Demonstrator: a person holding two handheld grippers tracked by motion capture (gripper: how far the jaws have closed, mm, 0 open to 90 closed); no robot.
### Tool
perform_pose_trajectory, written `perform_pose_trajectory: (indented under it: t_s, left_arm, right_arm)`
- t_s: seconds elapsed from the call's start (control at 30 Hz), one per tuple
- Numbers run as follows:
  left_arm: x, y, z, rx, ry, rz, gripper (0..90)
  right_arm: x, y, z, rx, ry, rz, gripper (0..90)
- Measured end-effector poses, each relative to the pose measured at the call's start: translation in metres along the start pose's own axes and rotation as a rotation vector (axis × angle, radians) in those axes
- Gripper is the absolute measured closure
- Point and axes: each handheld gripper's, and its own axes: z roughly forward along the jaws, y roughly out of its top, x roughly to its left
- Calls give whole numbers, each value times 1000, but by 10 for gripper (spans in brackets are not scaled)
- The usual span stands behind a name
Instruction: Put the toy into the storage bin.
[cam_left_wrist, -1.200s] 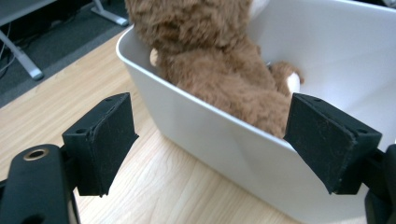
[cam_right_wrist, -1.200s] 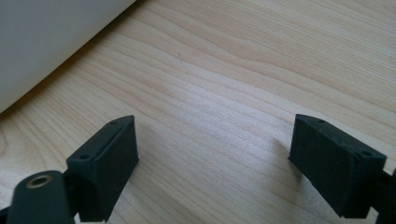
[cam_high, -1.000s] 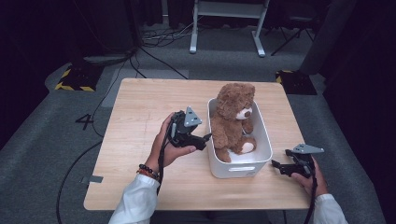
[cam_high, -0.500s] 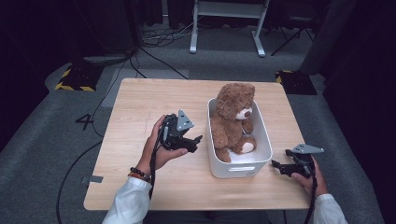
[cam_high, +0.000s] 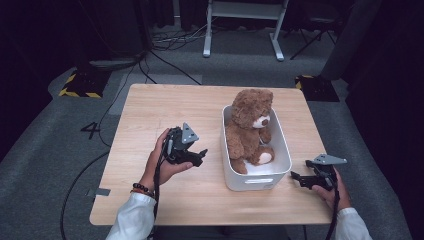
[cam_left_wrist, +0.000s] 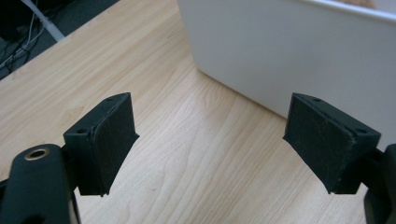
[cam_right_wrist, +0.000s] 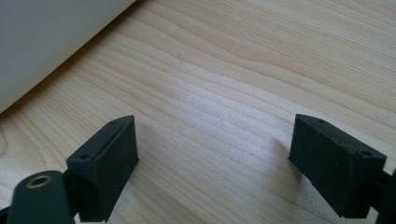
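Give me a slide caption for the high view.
Teddy bear seated in white bin, open grippers either side.

High view looks forward and down from above the table's (cam_high: 165, 105) near edge. Both gripper views sit close, sharing the white bin (cam_left_wrist: 299, 51).

A wooden table (cam_high: 165, 110) stands on grey carpet (cam_high: 45, 150).

I see a brown teddy bear (cam_high: 250, 131) sitting up inside a white box (cam_high: 256, 176). Its head leans on the far end of the box, and its pale foot points to the near end. The box is long and open on top. It sits on the right side of the table (cam_high: 150, 110), nearer its front edge.
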Motion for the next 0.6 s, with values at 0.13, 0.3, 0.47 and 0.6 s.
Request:
perform_pose_trajectory:
  t_s: [0.13, 0.3, 0.47, 0.6]
  left_arm:
    - [2, -8, 1, 20, 8, 1, 165]
    - [5, -18, 0, 31, 12, -2, 165]
    - [7, -28, 2, 58, 35, -6, 166]
    - [9, -36, 3, 77, 45, -6, 167]
  right_arm:
    - [0, 0, 0, 0, 0, 0, 149]
    - [0, 0, 0, 0, 0, 0, 149]
    - [0, 0, 0, 0, 0, 0, 149]
    - [0, 0, 0, 0, 0, 0, 149]
